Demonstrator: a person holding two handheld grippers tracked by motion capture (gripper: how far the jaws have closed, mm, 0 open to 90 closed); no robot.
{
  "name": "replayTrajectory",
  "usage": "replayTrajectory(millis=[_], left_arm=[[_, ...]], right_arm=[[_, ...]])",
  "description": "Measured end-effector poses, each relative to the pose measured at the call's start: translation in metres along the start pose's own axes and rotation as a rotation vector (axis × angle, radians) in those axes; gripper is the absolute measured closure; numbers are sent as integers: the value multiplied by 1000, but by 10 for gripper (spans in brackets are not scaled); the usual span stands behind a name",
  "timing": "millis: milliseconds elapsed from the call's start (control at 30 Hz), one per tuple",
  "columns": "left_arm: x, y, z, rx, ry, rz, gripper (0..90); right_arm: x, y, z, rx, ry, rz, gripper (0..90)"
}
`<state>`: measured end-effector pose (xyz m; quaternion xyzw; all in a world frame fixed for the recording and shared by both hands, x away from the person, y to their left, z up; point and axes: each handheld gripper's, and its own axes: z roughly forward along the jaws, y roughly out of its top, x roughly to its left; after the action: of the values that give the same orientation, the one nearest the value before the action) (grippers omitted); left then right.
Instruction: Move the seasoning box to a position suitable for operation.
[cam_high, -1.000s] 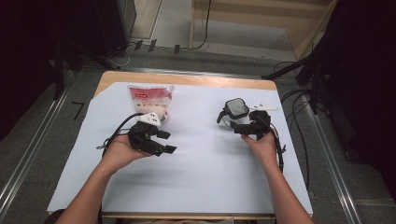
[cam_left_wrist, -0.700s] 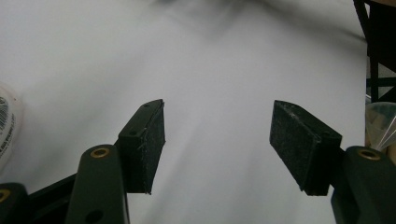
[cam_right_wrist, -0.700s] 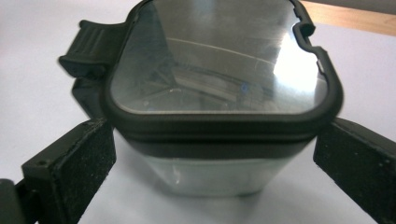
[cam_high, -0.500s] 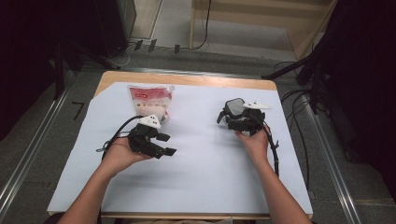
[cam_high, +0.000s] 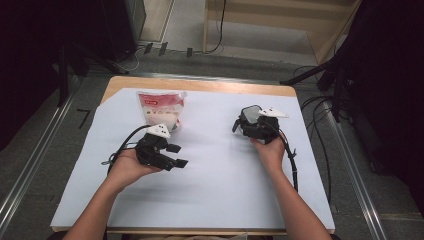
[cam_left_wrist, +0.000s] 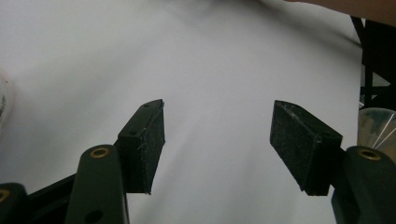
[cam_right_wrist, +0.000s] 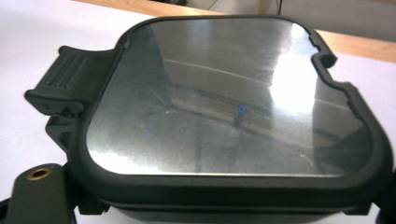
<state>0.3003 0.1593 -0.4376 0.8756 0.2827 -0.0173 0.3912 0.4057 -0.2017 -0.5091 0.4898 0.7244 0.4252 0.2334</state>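
A person's forearms reach in from the near edge of a surface (cam_high: 210, 200) covered with a white sheet. The left hand-held gripper (cam_high: 176, 156) hovers over the sheet's near-left part, its two black pads (cam_left_wrist: 144, 144) standing well apart with nothing but bare sheet between them. Toward the right edge, the right hand-held gripper (cam_high: 245, 127) is at a dark, square container with a shiny metal lid (cam_right_wrist: 224, 107) and a ribbed latch tab (cam_right_wrist: 70, 79); its jaws have just been closing, and the container sits between them, low against the camera. Whether the pads already press on its sides cannot be told. Farther back, toward the far-left corner, a clear pouch with a red label (cam_high: 161, 111) lies flat on the sheet, just beyond the left hand-held gripper.
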Motion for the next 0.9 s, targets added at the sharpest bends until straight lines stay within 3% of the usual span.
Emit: replayTrajectory(millis=[500,700,900], left_arm=[[3,-1,-1,2,6,-2,366],[4,0,-3,-9,10,-1,366],[5,1,-2,-14,4,-3,366]], right_arm=[[3,-1,0,-23,-19,-25,156],[4,1,-3,-12,-44,-10,156],[3,6,-11,-43,-32,10,156]])
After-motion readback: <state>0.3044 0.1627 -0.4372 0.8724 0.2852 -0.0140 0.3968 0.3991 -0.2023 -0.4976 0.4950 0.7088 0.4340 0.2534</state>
